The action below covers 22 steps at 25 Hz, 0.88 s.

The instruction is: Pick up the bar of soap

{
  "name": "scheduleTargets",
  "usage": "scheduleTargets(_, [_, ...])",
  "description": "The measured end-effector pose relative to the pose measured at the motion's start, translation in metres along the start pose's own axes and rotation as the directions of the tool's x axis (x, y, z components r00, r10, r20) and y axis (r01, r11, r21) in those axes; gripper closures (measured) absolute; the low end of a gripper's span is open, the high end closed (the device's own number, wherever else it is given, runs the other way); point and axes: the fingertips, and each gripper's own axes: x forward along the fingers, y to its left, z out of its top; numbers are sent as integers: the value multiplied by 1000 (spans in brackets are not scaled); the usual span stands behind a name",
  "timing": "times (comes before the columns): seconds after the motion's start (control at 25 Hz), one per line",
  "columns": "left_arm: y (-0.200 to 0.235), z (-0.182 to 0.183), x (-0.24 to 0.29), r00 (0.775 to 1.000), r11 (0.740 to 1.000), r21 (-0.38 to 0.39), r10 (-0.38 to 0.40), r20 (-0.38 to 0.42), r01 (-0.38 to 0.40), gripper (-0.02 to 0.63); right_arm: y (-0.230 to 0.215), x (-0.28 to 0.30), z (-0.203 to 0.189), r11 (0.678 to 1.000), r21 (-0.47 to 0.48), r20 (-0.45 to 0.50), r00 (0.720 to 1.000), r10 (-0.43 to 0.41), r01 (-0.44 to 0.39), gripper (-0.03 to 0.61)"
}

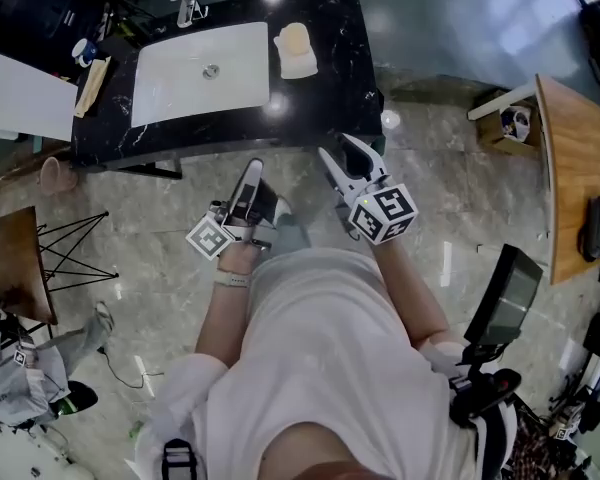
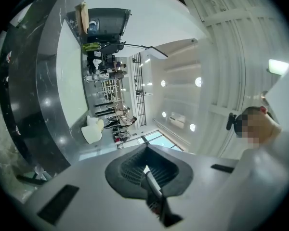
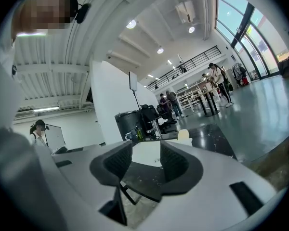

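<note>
A pale yellow bar of soap lies on a white soap dish on the black marble counter, to the right of the sink. Both grippers hang in front of the counter's near edge, short of the soap. My left gripper points at the counter with its pads pressed together and nothing between them. My right gripper stands open and empty. The right gripper view shows the soap ahead, slightly right of the jaws. In the left gripper view the soap dish shows small at the left.
A white sink basin with a faucet fills the counter's middle. A wooden brush and a blue cup lie at its left end. A wooden table stands right; a wire stool and a seated person are left.
</note>
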Motion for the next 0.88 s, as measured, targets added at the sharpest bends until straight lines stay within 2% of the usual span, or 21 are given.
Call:
scheduleTargets(0.36, [37,86,31,999,1000,-11,-17,-31,17,606,7,118,12,1000,-2,-30,999,16,-17,385])
scheduleTargets(0.68, [45,109,57,999,999,-8,-33,-30,33,606,2,144,18,1000,0,-51,998,24,-24,385])
scheduleTargets(0.88, [47,110,77,1000,1000,9,-10,4,10,607,-24,149,26,999,29,-58,997,45,-43,386])
